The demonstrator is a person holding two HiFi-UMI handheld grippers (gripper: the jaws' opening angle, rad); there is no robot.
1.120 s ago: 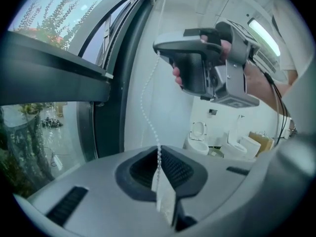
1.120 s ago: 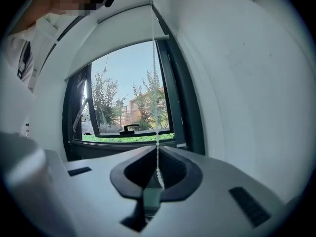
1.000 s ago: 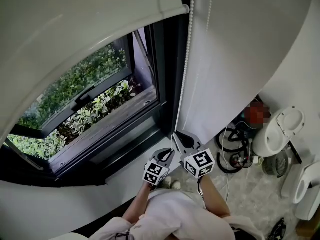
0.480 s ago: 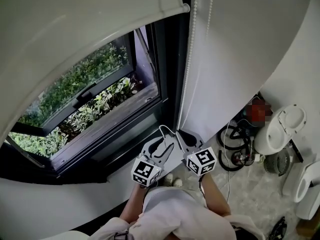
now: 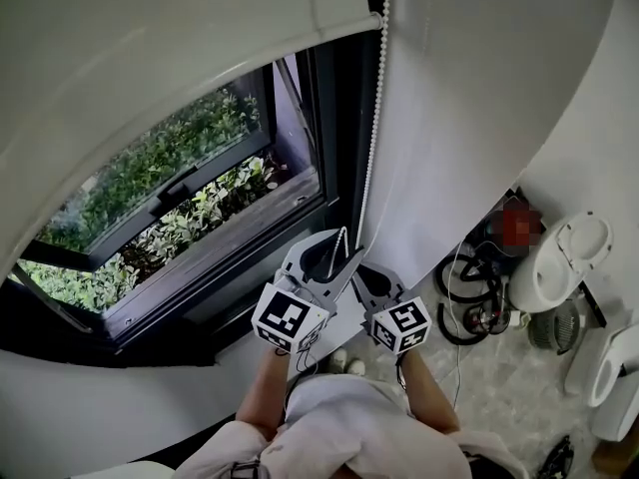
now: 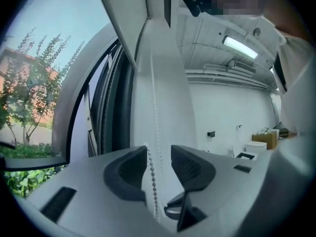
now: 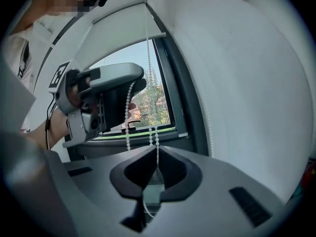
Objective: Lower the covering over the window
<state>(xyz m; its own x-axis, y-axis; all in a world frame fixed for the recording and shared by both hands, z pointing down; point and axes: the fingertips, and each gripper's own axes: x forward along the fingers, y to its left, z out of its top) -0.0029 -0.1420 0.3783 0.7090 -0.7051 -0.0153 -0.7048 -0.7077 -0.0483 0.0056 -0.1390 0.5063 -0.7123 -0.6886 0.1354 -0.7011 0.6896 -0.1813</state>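
A white roller blind covers the upper part of the window; its bottom rail ends by the dark frame. The white bead chain hangs down from the top to both grippers. My left gripper is open; its jaws have just opened, and the chain runs loose between them, close to the left pad. Just below, my right gripper is shut on the bead chain, which is pinched at the jaw tips. The left gripper shows higher up in the right gripper view.
A plain white wall stands right of the chain. On the floor at the right lie black cables and white appliances. A white sill runs under the dark window frame. Green bushes grow outside.
My left gripper has let go of the chain, opened wide and risen along it, above the right gripper. The right gripper has stayed shut on the chain in place.
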